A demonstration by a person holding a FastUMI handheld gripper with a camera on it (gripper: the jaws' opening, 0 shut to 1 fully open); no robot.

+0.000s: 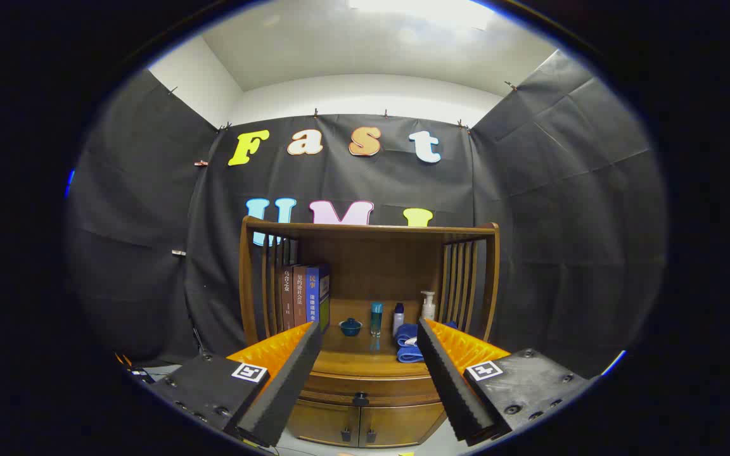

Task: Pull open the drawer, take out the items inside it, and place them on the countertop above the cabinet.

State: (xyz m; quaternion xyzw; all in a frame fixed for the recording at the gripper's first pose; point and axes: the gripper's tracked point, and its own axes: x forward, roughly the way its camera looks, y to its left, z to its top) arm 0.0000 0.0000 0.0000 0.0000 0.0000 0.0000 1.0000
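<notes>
A brown wooden cabinet (365,380) stands ahead against the booth wall. Its drawer (365,387) is closed, with a small dark knob (360,399) at its middle. Above it the countertop (355,364) lies under a slatted shelf frame. My gripper (370,334) is open, its fingers spread wide, hanging some way in front of the cabinet. The knob shows between and below the fingertips. Nothing is between the fingers. The drawer's contents are hidden.
On the countertop stand three books (301,294) at the left, a small blue lidded pot (350,327), a teal bottle (376,318), a white-and-blue bottle (398,318), a pump bottle (428,306) and a folded blue cloth (408,345). Two lower doors (358,423) sit under the drawer.
</notes>
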